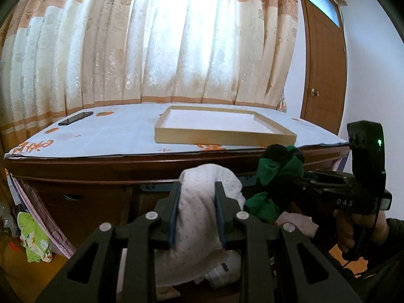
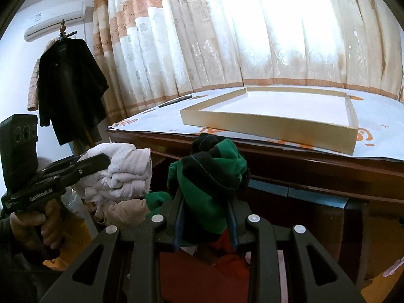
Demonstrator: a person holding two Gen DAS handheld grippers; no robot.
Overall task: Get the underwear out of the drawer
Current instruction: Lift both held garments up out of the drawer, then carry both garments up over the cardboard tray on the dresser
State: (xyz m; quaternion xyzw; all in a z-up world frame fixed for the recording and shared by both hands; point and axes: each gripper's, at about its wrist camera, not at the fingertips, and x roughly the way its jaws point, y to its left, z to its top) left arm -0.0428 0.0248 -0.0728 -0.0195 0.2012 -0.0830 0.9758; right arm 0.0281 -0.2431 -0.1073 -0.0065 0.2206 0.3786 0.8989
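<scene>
Above the open drawer (image 2: 202,265), just short of the bench (image 1: 101,131) edge: left gripper (image 1: 197,189) with jaws clenched on white dotted underwear (image 1: 202,202), bundle hanging clear of the remaining clothes; right gripper (image 2: 205,202), jaws grasping green-and-black underwear (image 2: 212,176), equally raised. Best done by lifting both bundles over the bench edge without snagging trailing cloth, then releasing inside the shallow box lid (image 2: 277,123), probably one side at a time

A home bedroom: floral curtains (image 1: 161,45), hung coat (image 2: 70,88), wooden dresser (image 1: 83,174).
</scene>
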